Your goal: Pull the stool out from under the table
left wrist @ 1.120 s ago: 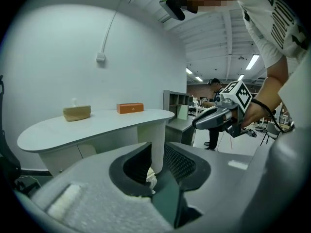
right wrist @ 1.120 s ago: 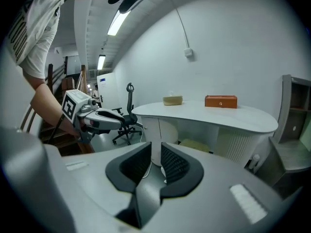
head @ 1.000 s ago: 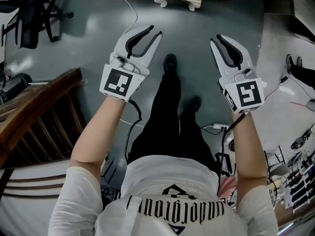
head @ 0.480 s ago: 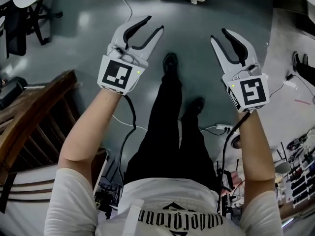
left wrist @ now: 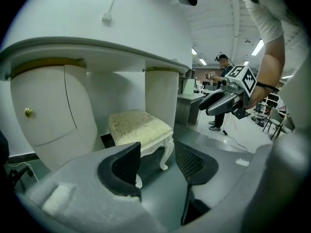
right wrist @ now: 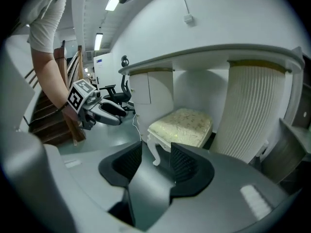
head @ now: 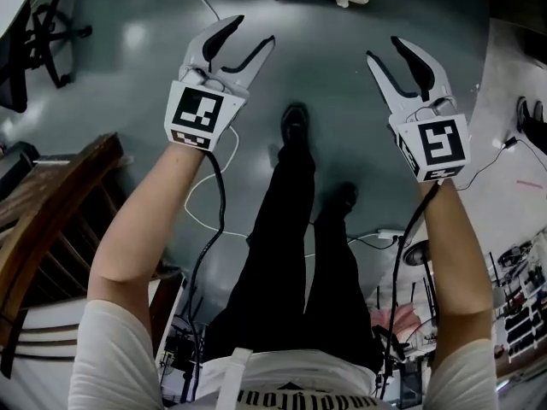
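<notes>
Right under the white table, cream cushioned stool on grey floor.

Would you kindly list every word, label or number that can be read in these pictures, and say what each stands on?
No text reads in full.
Shirt: ornate black letters, upside down, cut off by the frame edge; unreadable.
Cubes on left gripper and right gripper (jaws have just been opening, nothing between them): square marker patterns, no letters.
Stool, table: no print.
</notes>
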Motion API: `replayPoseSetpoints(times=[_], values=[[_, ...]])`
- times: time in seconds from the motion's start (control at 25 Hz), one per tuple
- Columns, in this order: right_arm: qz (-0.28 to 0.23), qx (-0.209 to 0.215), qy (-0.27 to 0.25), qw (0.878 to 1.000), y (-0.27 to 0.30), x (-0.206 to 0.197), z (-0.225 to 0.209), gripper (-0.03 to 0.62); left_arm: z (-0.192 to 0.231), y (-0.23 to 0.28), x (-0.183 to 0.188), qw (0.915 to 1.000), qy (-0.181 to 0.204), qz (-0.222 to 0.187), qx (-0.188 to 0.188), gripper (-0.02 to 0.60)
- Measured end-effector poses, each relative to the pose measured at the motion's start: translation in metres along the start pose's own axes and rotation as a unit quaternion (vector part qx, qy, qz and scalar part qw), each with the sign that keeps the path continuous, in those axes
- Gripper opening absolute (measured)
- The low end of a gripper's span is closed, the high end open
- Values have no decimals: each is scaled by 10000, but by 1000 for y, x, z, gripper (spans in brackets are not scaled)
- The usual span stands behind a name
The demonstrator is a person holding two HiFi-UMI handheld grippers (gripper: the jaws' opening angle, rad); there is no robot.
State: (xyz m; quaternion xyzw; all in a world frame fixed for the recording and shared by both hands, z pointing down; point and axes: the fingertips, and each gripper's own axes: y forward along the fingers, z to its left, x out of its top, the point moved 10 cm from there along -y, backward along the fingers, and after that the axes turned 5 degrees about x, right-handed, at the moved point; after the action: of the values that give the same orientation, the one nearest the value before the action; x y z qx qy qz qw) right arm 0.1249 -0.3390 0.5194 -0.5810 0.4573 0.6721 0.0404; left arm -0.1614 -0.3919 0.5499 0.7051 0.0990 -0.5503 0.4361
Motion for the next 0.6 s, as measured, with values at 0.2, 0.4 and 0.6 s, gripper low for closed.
replayPoseSetpoints(times=[0.2,0.4,0.6], values=[[263,-141,91,9995,42,-54,-27,186,19,53,-45,9996,100,263,91,236],[307,-297,140,9990,80,-92,-49,186,32,92,-83,9988,241,355,254,242],[302,-556,158,9979,116,-116,-66,192,50,122,-115,9965,178,518,635,249]])
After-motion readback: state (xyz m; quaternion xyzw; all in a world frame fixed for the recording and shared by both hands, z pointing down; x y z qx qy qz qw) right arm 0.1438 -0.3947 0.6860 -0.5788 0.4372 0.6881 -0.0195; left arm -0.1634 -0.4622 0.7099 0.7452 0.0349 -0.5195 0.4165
